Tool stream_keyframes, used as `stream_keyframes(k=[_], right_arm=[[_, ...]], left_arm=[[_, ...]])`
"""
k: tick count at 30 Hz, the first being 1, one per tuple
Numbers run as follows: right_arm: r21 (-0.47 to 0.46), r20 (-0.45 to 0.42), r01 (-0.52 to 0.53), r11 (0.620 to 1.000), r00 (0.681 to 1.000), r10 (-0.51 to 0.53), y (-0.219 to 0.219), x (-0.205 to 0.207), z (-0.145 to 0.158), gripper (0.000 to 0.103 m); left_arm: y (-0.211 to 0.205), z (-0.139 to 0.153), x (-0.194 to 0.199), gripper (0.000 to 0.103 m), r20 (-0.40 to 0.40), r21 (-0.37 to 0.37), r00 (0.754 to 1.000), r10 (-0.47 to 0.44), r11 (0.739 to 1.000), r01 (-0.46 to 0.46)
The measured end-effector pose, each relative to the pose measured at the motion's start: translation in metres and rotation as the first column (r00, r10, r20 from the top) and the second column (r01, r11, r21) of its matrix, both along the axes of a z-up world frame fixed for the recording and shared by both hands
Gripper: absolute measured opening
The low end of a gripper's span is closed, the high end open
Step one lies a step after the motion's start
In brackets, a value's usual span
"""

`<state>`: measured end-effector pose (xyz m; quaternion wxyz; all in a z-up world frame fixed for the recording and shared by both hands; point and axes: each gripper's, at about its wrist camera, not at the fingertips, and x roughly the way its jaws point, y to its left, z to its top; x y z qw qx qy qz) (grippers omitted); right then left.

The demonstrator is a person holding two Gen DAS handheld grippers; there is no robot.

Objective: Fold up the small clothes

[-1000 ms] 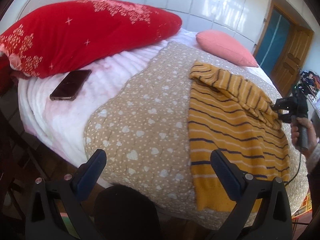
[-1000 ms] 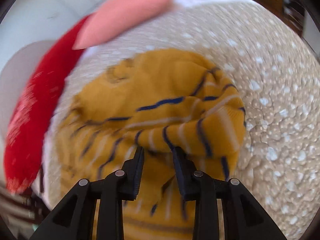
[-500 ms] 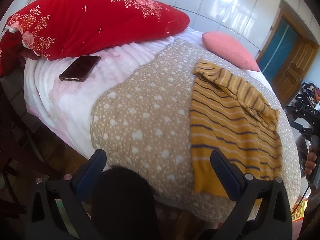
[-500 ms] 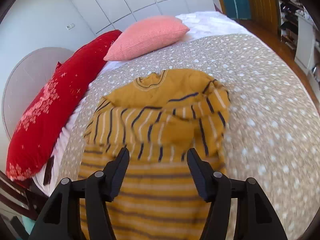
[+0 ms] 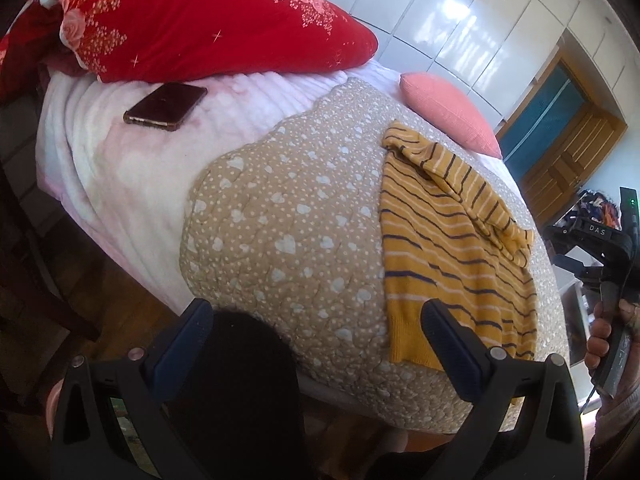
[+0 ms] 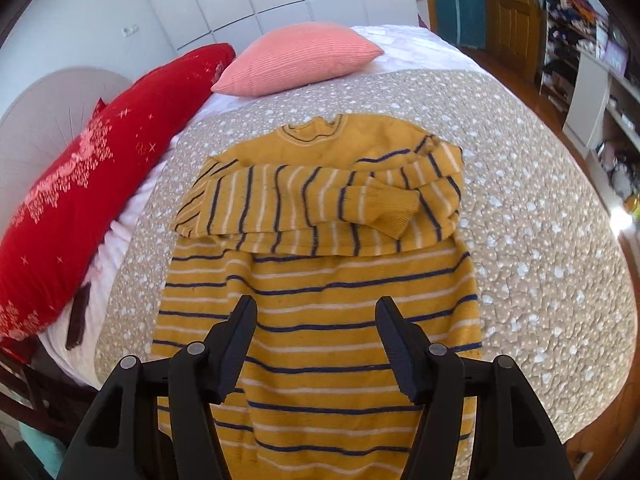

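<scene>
A small mustard sweater with navy and white stripes (image 6: 320,264) lies flat on the beige heart-print quilt (image 6: 520,208). Both sleeves are folded across its chest, cuff (image 6: 384,204) on top, collar at the far end. It also shows in the left wrist view (image 5: 448,240). My right gripper (image 6: 316,328) is open and empty, held above the sweater's lower half. My left gripper (image 5: 316,332) is open and empty, off the bed's near edge, left of the hem. The right gripper tool (image 5: 600,248) shows in the left wrist view, in a hand.
A red pillow (image 5: 192,16) and a pink cushion (image 5: 448,112) lie at the head of the bed. A dark phone (image 5: 166,106) lies on the white sheet (image 5: 120,168). A wooden door (image 5: 572,152) and shelves (image 6: 600,80) stand beyond the bed. A dark chair frame (image 5: 24,240) stands at left.
My right gripper let go of the sleeve, opened and pulled back from the sweater. The sleeve now lies folded across the chest. My left gripper drifted back and left, still open.
</scene>
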<state>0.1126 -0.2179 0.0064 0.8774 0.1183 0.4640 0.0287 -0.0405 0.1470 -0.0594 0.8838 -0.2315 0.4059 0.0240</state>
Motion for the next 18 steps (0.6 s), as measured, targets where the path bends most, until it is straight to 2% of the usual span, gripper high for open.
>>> stream_keyframes(k=[6,11,18], right_arm=[[-0.043,-0.003,-0.011,0.999,1.000,0.011,0.015,-0.003,-0.003,0.066],[-0.025,-0.027,0.004,1.000,1.000,-0.005,0.013,-0.005,-0.012,0.066],[0.000,-0.017,0.035,0.999,0.999,-0.035,-0.001,-0.017,-0.014,0.066]], left_arm=[[0.009,-0.010,0.003,0.103,-0.020,-0.026,1.000,0.002,1.000,-0.003],[0.013,-0.011,0.002,0.103,-0.017,-0.024,1.000,0.014,1.000,-0.014],[0.008,-0.010,0.004,0.103,-0.028,-0.014,1.000,0.006,1.000,-0.006]])
